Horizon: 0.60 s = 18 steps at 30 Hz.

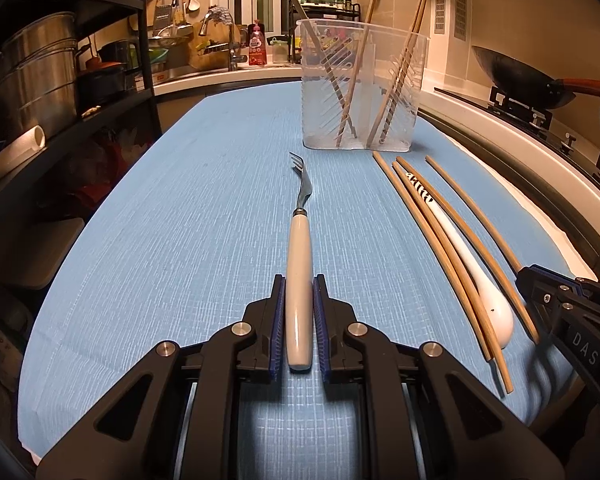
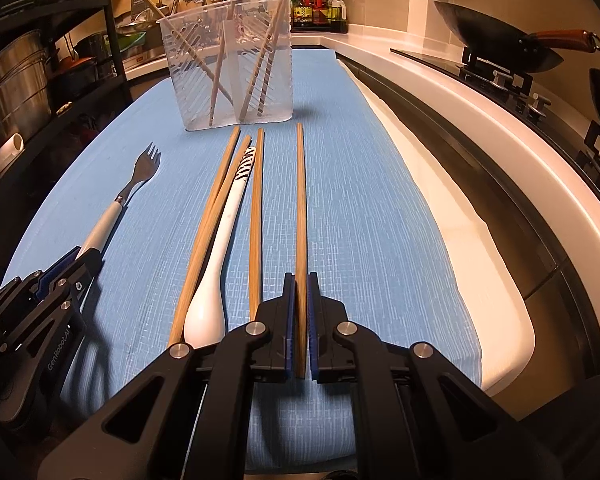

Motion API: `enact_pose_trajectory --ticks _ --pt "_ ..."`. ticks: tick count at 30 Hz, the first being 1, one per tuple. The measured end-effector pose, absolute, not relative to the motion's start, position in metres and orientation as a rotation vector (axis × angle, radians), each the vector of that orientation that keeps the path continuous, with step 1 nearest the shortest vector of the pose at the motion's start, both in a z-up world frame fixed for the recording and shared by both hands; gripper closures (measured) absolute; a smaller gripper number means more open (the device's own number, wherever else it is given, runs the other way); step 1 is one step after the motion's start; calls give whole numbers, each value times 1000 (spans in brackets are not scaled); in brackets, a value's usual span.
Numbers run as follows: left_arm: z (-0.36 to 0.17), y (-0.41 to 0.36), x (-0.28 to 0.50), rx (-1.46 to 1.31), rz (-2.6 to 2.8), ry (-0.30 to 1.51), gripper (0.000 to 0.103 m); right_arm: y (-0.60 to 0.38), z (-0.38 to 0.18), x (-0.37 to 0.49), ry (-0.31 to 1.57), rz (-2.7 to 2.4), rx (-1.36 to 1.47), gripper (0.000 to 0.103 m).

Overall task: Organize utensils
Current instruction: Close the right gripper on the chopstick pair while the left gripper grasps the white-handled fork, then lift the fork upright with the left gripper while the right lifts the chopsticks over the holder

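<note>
L fingers (image 1: 299, 292) clamp fork (image 1: 299, 264) handle end: smooth, stiff, slippery. R fingers (image 2: 300, 288) clamp thin, light chopstick (image 2: 300, 216) near end.

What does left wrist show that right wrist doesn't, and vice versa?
Left wrist only: the left claw shut on the fork handle, seen close up.
Right wrist only: the right claw shut on one chopstick; bottles on the back counter.
Both: the clear holder with chopsticks inside, the white spoon among loose chopsticks on the blue cloth, and the wok.
</note>
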<state>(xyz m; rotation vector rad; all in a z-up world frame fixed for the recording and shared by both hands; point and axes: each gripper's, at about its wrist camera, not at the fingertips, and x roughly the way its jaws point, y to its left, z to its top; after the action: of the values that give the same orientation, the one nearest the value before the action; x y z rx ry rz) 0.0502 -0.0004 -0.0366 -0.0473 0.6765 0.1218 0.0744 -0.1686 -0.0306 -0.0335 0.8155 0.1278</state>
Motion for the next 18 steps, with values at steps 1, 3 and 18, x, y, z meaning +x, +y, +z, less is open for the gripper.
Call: enact_pose_trajectory --ticks 1,3,18 --pt "-36 -1 50 -47 121 676 89 -169 -31 74 816 128 -34 97" --pt "-37 -1 50 -44 121 675 89 -168 -31 74 815 130 -40 97" --pt "-11 6 12 18 88 605 90 -165 -24 62 779 135 -111 97"
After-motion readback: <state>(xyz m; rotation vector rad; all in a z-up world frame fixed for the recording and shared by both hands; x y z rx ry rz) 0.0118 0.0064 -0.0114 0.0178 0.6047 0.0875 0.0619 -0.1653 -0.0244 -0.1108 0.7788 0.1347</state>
